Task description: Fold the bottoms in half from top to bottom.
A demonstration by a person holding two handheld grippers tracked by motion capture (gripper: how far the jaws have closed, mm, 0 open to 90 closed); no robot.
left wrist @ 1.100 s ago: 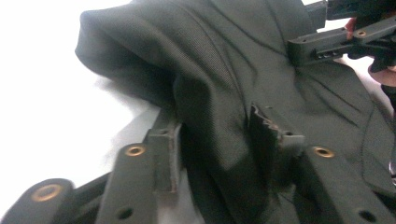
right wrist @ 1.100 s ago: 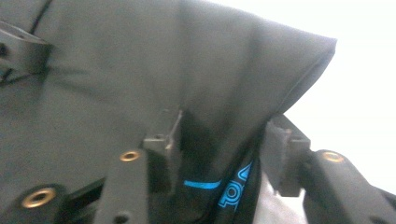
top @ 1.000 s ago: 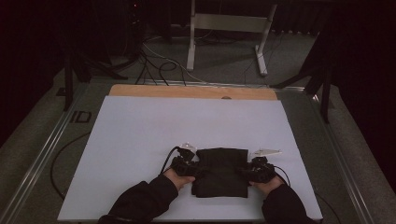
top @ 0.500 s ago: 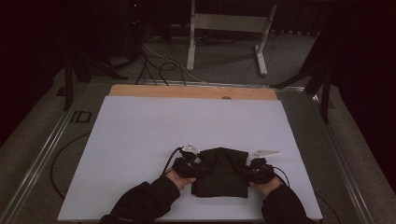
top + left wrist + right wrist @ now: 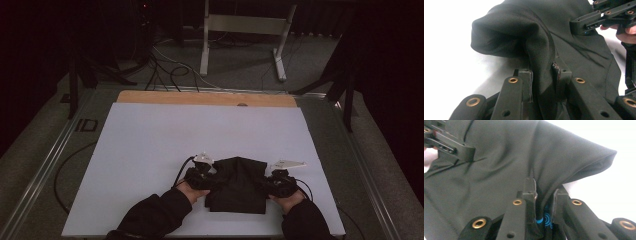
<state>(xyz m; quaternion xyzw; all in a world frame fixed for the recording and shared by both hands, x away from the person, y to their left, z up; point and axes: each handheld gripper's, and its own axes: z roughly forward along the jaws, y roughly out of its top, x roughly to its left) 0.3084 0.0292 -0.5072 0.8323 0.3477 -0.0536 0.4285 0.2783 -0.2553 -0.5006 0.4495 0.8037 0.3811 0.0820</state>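
Pinching black cloth (image 5: 239, 184), both fingers closed

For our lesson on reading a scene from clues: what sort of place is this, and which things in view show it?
Probably a lab or recording workspace, not a home. A white work surface is bare apart from a black cloth, loose cables trail over the floor, and a metal stand sits against the dark surroundings.

A white tabletop (image 5: 200, 135) with a wooden strip (image 5: 205, 98) along its far edge; metal rails (image 5: 45, 170) flank it; beyond, grey floor (image 5: 240, 65) with tangled black cables (image 5: 165, 67) and a pale metal stand (image 5: 245, 30); the room is dim, its edges dark.
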